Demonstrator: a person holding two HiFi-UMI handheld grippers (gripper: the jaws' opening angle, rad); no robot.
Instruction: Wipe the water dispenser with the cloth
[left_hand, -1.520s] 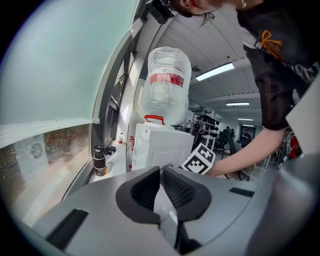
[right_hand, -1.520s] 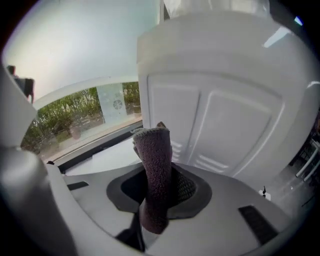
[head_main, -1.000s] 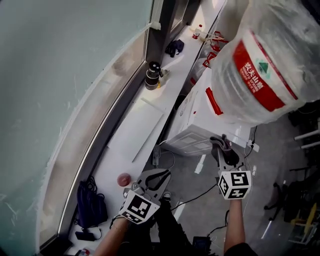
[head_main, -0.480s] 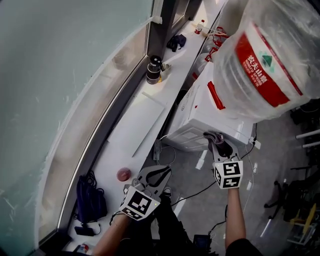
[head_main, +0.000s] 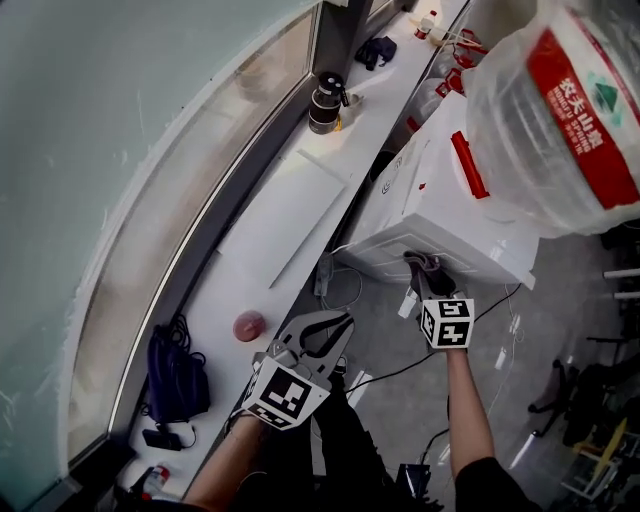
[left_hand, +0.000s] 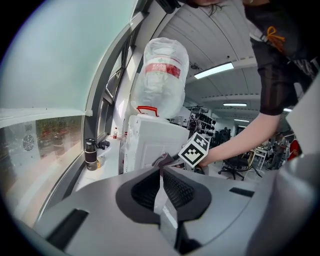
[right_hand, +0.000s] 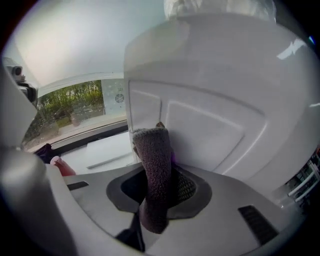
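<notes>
one cloth (right_hand: 155, 172) clenched in right gripper (head_main: 428, 275) against white water dispenser (head_main: 440, 210) — left gripper (head_main: 343, 322) closed, empty, near ledge (head_main: 262, 262)

- water bottle (head_main: 560, 110) atop water dispenser (head_main: 430, 215); tabletop (head_main: 270, 230) left of it, along the window;
- cloth (right_hand: 156, 175) in right hand-held gripper (head_main: 425, 270), against the dispenser;
- left hand-held gripper (head_main: 330, 335) lower left, apart

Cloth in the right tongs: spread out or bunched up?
Bunched up. The cloth stands as a narrow folded strip, clamped in the right tongs, with its tip by a white panel of the water dispenser.
</notes>
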